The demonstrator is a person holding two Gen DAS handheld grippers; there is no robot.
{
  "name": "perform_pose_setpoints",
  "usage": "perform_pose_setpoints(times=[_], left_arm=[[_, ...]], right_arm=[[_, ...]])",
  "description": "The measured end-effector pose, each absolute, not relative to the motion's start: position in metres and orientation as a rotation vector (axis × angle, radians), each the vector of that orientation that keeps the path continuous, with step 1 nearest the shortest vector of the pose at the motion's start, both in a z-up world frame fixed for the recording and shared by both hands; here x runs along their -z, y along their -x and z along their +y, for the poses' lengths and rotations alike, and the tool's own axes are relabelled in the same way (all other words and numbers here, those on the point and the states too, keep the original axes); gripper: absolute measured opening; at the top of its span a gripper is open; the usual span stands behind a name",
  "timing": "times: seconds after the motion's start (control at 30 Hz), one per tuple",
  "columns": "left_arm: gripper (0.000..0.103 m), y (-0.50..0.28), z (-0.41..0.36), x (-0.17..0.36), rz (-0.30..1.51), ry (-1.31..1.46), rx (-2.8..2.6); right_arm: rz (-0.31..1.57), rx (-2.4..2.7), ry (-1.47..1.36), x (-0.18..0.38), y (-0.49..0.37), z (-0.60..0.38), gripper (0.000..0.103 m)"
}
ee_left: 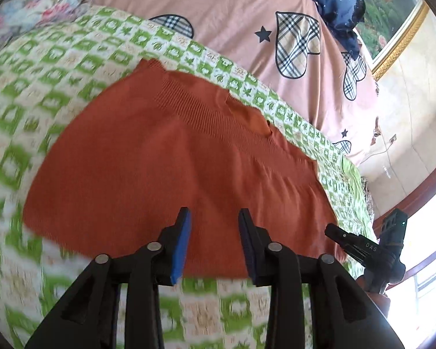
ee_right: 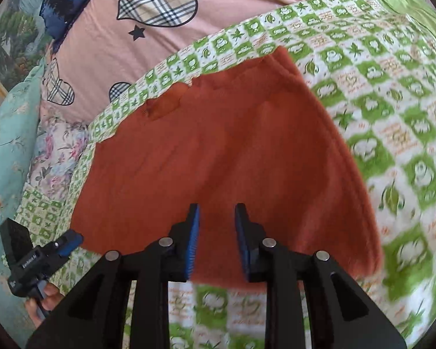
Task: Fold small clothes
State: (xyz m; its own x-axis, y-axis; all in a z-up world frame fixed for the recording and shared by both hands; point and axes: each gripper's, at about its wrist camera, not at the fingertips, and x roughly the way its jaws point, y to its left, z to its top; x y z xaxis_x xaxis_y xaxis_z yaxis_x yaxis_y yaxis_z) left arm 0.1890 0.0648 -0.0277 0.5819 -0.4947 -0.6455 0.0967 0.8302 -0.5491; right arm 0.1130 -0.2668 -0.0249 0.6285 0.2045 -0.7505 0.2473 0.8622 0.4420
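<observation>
A rust-orange knit garment (ee_left: 171,157) lies flat on a green-and-white checked cloth (ee_left: 37,93); it also shows in the right wrist view (ee_right: 218,151). Its ribbed band runs across the far part. My left gripper (ee_left: 214,218) is open and empty, hovering above the garment's near edge. My right gripper (ee_right: 217,212) is open and empty, also above the near edge. Each gripper shows in the other's view: the right gripper (ee_left: 363,247) at the garment's right corner, the left gripper (ee_right: 43,253) at its left corner.
The checked cloth (ee_right: 392,116) covers a bed with a pink quilt (ee_left: 218,8) printed with plaid hearts. A dark blue starred cloth (ee_left: 340,3) lies at the back. A floral pillow (ee_right: 8,151) lies at the left. A framed picture (ee_left: 392,14) hangs on the wall.
</observation>
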Motion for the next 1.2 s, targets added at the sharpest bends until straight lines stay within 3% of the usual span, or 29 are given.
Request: perform_pose_setpoints(times=[0.43, 0.93, 1.03, 1.1, 1.17, 1.2], left_arm=[[0.047, -0.124, 0.096, 0.071, 0.931, 0.662, 0.264], [0.059, -0.176, 0.132, 0.077, 0.845, 0.798, 0.111], [0.05, -0.195, 0.14, 0.075, 0.827, 0.802, 0.077], [0.028, -0.202, 0.143, 0.074, 0.821, 0.796, 0.07], [0.012, -0.208, 0.141, 0.069, 0.816, 0.781, 0.081], [0.01, -0.209, 0.138, 0.063, 0.812, 0.757, 0.085]], right_arm=[[0.912, -0.042, -0.548, 0.023, -0.089, -0.243, 0.038], [0.909, -0.038, -0.57, 0.021, -0.09, -0.259, 0.04], [0.907, -0.044, -0.58, 0.02, -0.097, -0.266, 0.04], [0.903, -0.042, -0.589, 0.018, -0.103, -0.273, 0.04], [0.902, -0.036, -0.599, 0.015, -0.11, -0.283, 0.04], [0.902, -0.034, -0.599, 0.013, -0.113, -0.286, 0.04]])
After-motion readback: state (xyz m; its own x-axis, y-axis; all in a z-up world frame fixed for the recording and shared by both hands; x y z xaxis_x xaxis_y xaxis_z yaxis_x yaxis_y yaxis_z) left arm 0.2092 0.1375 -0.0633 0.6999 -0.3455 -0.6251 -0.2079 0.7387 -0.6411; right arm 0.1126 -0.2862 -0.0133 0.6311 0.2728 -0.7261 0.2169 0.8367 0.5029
